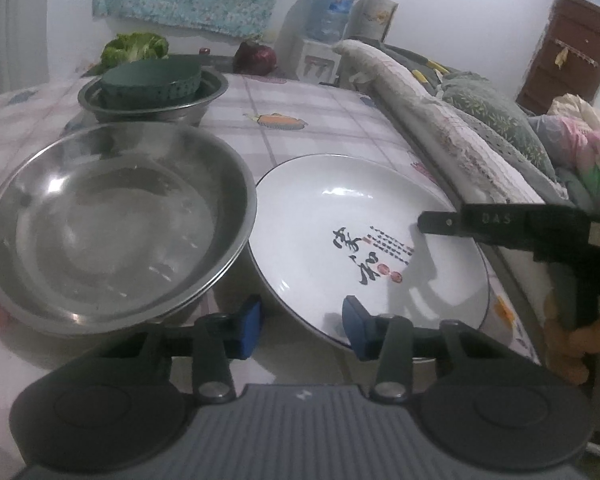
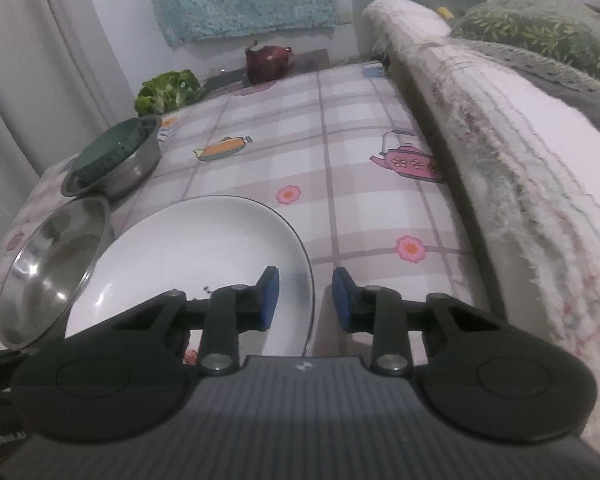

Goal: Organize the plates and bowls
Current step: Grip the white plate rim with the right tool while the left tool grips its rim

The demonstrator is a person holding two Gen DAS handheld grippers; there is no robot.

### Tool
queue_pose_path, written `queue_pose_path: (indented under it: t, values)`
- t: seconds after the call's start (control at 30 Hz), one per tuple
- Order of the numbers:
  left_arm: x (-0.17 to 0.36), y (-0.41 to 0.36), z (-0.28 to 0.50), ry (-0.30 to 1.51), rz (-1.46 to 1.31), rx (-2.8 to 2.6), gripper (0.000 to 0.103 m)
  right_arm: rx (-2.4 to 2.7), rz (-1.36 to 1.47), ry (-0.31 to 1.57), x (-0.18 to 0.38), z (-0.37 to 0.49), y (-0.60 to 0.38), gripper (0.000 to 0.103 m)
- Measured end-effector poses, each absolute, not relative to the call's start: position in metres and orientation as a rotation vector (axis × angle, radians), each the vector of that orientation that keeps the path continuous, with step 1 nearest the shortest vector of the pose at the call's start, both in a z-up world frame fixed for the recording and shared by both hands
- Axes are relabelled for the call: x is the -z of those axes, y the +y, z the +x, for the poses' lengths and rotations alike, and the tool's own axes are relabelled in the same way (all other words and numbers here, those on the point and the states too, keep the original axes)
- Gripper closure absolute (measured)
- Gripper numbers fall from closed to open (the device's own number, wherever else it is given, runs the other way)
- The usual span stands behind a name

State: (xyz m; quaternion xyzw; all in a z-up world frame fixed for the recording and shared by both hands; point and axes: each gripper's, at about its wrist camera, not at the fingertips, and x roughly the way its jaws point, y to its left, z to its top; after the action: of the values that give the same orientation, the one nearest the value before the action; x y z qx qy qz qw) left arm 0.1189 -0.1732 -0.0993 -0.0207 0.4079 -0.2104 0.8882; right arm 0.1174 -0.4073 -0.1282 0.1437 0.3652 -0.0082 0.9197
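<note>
The white plate (image 1: 364,240), thin dark rim and black brush characters with red seals painted inside, lies on the checked tablecloth (image 1: 312,128) just in front of me. Its left edge sits right beside the big steel bowl (image 1: 112,220), which looks like 2 bowls nested together; I cannot tell whether plate and bowl touch.

My left gripper (image 1: 302,330) straddles the plate's near-left rim, 1 blue pad outside on the cloth side, the other over the plate's inside. The jaws stand fairly narrow with a clear gap around the rim, so the pads do not press on it. My right gripper (image 2: 304,300) straddles the plate's right rim the same way: the left pad is over the white inside, the right pad over the cloth, and the rim runs between them with space on both sides. In the left wrist view its black finger (image 1: 440,224) reaches in over the plate from the right, with my hand (image 1: 580,344) on its handle.

Further back stands a smaller steel bowl (image 1: 152,96) with a dark green ribbed dish (image 1: 152,78) resting in it. Beyond are leafy greens (image 1: 136,48) and a dark red pot (image 2: 266,62). A blanket-draped sofa edge (image 2: 500,152) runs along the table's right side.
</note>
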Motion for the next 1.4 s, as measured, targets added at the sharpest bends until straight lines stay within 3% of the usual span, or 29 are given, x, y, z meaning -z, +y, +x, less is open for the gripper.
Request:
queue_pose_path:
  t: [0.1,0.37,0.97,1.4]
  values:
    - [0.099,-0.175,0.120,0.847,-0.046,0.458,0.068,0.001,0.274,0.750,0.128,0.121,-0.402,0.082]
    - [0.098,-0.177,0.113,0.844,-0.003,0.471,0.063,0.003,0.277,0.771,0.123,0.108,-0.398,0.084]
    - [0.096,-0.168,0.050,0.891,0.069,0.586,0.063,0.051,0.379,0.769,0.128,0.012,-0.397,0.083]
    - [0.094,-0.156,0.043,0.908,0.059,0.600,0.063,0.049,0.396,0.731,0.129,-0.008,-0.386,0.082]
